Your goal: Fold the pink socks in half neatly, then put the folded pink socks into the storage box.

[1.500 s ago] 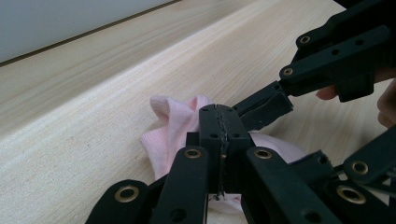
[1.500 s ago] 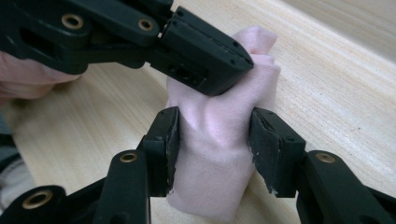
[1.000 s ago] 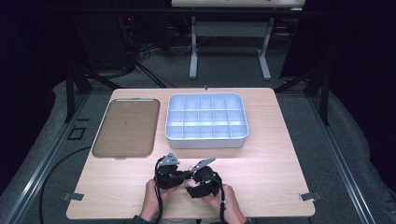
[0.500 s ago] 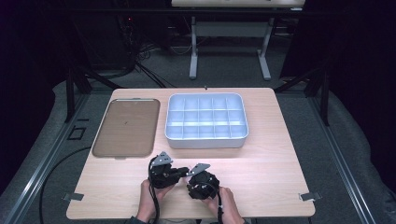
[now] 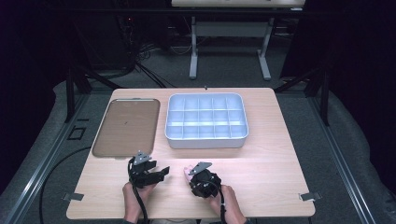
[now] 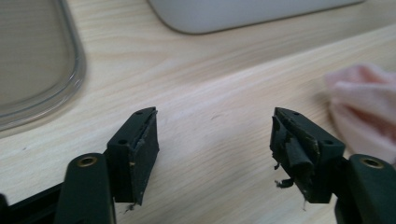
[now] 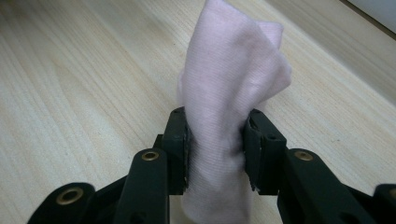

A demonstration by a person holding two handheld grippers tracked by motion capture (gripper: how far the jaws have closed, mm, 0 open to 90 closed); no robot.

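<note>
A small pale pink cloth (image 7: 233,70) stands bunched up between the jaws of my right gripper (image 7: 215,135), whose pads press on it from both sides; these jaws have just been closing. From above, the right gripper (image 5: 192,175) sits near the table's front edge with the pink cloth (image 5: 187,171) at its tip. My left gripper (image 5: 160,173) lies a short way to its left, pointing toward it. In the left gripper view the left gripper (image 6: 215,135) has nothing between its jaws, which have just been opening, and the cloth (image 6: 359,102) lies off to the right.
A white compartment bin (image 5: 206,140) stands at the middle of the wooden table (image 5: 271,172), and a flat brown tray (image 5: 126,126) with a clear rim lies to its left. Bare wood spreads around both grippers.
My left gripper has pulled away to the left from the right one and its jaws have spread apart. The right gripper has stayed put with the cloth in it.
</note>
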